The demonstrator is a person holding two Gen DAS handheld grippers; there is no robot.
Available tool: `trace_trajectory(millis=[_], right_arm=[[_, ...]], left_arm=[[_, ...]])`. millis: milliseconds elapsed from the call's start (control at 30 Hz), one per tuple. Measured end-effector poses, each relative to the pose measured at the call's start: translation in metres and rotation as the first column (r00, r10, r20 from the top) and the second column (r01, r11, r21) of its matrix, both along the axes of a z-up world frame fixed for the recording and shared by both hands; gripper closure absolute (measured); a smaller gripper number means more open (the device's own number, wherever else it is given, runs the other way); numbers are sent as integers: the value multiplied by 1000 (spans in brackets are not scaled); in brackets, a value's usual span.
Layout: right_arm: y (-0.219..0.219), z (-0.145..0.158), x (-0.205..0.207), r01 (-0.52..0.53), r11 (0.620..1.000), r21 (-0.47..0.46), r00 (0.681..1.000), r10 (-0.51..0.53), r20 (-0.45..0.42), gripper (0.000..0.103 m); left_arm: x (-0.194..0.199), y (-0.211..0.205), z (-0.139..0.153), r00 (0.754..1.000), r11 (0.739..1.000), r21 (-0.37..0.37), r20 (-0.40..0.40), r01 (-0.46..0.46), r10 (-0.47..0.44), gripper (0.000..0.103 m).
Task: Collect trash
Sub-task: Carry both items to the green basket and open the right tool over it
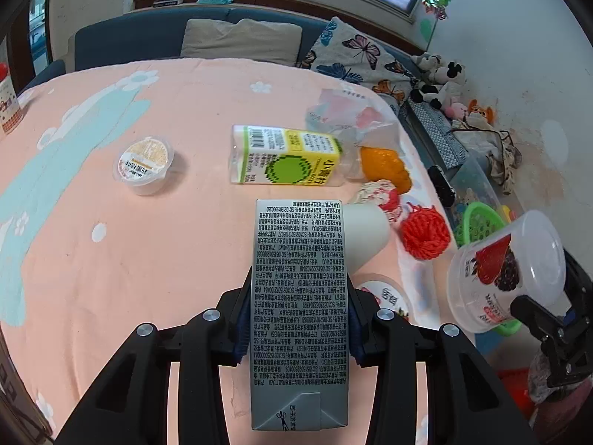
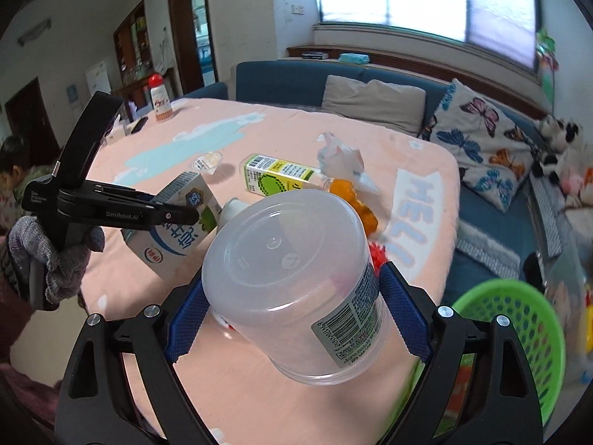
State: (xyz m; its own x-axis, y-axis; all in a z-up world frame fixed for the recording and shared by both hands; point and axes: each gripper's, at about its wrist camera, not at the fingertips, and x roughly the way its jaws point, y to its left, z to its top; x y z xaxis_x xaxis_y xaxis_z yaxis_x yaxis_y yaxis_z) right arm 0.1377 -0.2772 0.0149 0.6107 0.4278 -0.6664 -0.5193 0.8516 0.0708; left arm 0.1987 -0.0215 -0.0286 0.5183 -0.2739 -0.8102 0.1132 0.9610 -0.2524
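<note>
The left tongs (image 1: 298,319) clamp a grey milk carton (image 1: 299,296) by its sides, lifted above the desk (image 1: 148,241). The right tongs (image 2: 296,315) squeeze a clear yogurt cup (image 2: 292,289), tilted, near the green basket (image 2: 519,319) at the right. Left on the desk: a lime-drink bottle (image 1: 285,155), a small sealed cup (image 1: 144,165) and a crumpled wrapper (image 1: 344,111). The slick, rounded cup could slip from the pads if tilted further, missing the basket.
</note>
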Motion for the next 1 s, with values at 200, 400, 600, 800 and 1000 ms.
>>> trace_trajectory(millis=[200,400,600,800,1000], right_arm=[[-15,-2,-12,44,998,49,999,-43,-20,16],[-22,-5,-24,67,994,87,997,-64,-37,16],[-27,-6,-31,87,989,115,995,-82,-48,16],[-33,-7,-34,107,985,135,993,-100,-54,16],[-42,-7,-39,133,981,144,991,-126,-54,16]], left_arm=[[-7,-5,8,1000,1000,11,17,6,-6,64],[-11,-1,11,1000,1000,16,24,-6,5,64],[-17,4,20,999,1000,10,43,-18,17,64],[-23,9,28,998,1000,5,60,-28,27,64],[-25,10,36,997,1000,-9,75,-24,25,64]])
